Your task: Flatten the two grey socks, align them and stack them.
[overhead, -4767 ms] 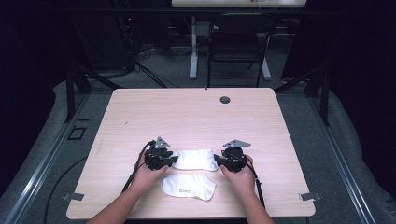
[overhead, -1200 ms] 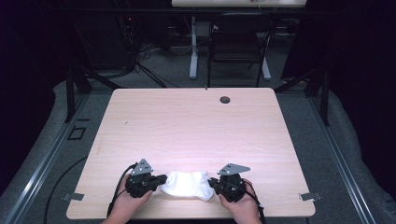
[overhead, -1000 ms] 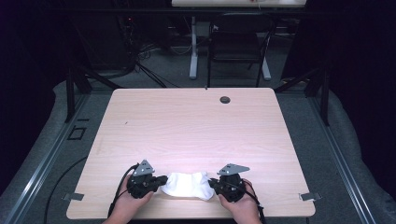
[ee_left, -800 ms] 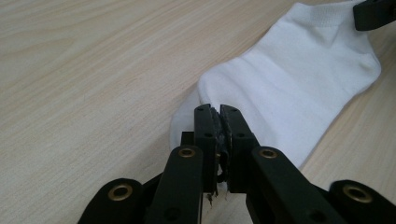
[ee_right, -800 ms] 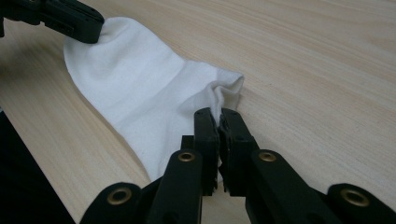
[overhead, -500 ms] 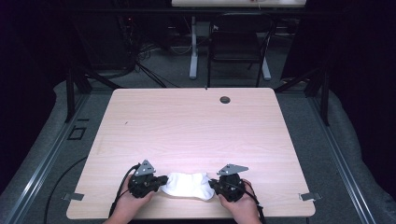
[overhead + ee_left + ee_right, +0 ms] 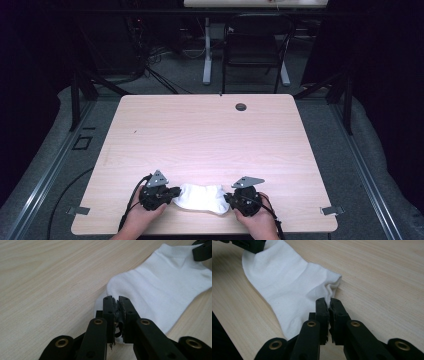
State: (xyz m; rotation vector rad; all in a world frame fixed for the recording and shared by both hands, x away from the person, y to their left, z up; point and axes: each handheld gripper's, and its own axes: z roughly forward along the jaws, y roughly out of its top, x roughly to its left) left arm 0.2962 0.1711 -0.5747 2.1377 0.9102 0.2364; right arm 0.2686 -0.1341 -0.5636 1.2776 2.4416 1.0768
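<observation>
— Socks (image 7: 201,197), white, lie near the front edge of the table (image 7: 210,135) in the high view, one stacked on the other, it seems. Left gripper (image 7: 172,193) sits at the left end of the socks, right gripper (image 7: 228,199) at the right end.

— Why both ends?

— Probably to keep the pair stretched flat and lined up as it goes down.

— And the left gripper view?

— Left jaws stand nearly together, thin fabric pinched between them at the socks' (image 7: 160,290) rounded end. They've just been easing apart a little, likely starting to let go.

— The right gripper view?

— Right gripper (image 7: 329,305) is clamped narrow on the bunched edge of the socks (image 7: 292,292); wrinkles run toward its tips, so it's pulling the cloth taut.
</observation>
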